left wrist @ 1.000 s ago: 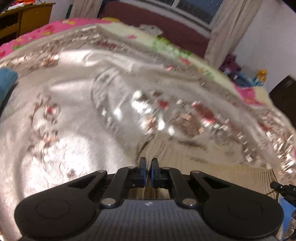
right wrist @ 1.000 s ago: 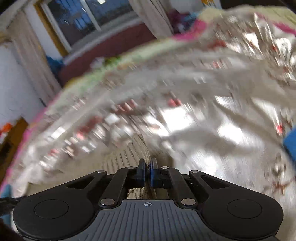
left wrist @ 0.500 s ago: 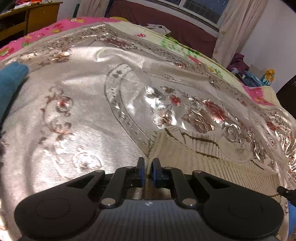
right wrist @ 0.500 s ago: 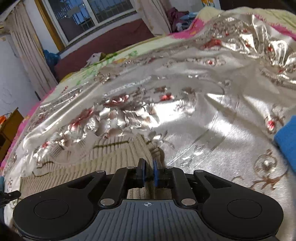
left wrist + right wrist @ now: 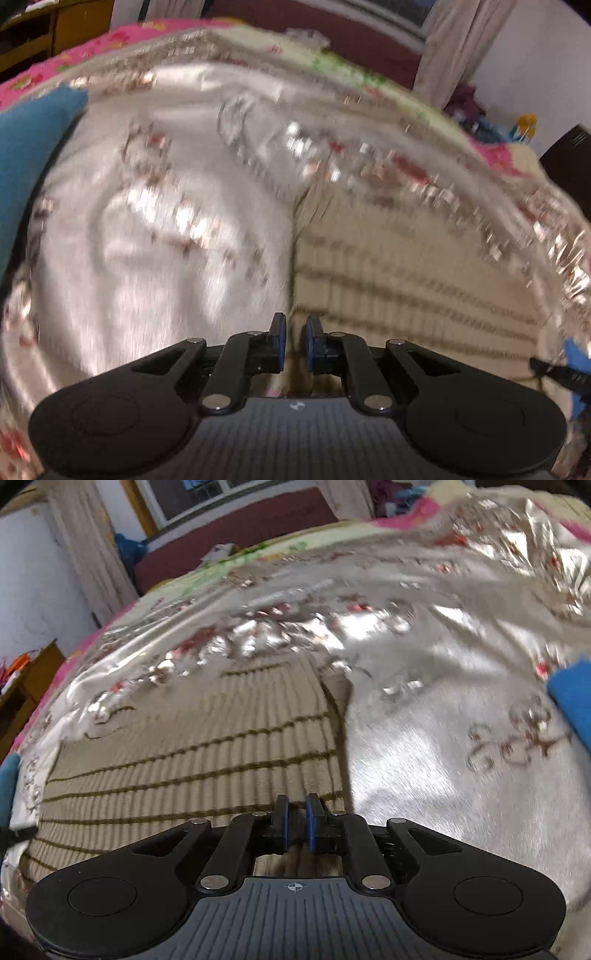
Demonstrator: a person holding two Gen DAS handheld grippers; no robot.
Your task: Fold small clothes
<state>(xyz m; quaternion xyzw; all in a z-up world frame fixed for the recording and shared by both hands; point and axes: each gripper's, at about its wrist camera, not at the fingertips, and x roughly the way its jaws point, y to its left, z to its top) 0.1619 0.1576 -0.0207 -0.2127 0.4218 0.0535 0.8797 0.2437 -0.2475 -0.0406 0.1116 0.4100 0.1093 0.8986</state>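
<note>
Lying flat on the silver floral bedspread (image 5: 424, 775), the beige striped knit garment (image 5: 192, 746) looks partly folded; more folds remain. Left tongs (image 5: 295, 345) and right tongs (image 5: 296, 825) stand slightly parted, gripping nothing.

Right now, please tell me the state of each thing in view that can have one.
Sweater: lying flat on the bedspread, not lifted.
Left gripper: jaws a little apart, over the sweater's edge, no pinch visible.
Right gripper: jaws a little apart, over the sweater's other edge, no pinch visible.
Blue cloth: lying at the side, apart from the sweater.
Bedspread: spread out, creased.
</note>
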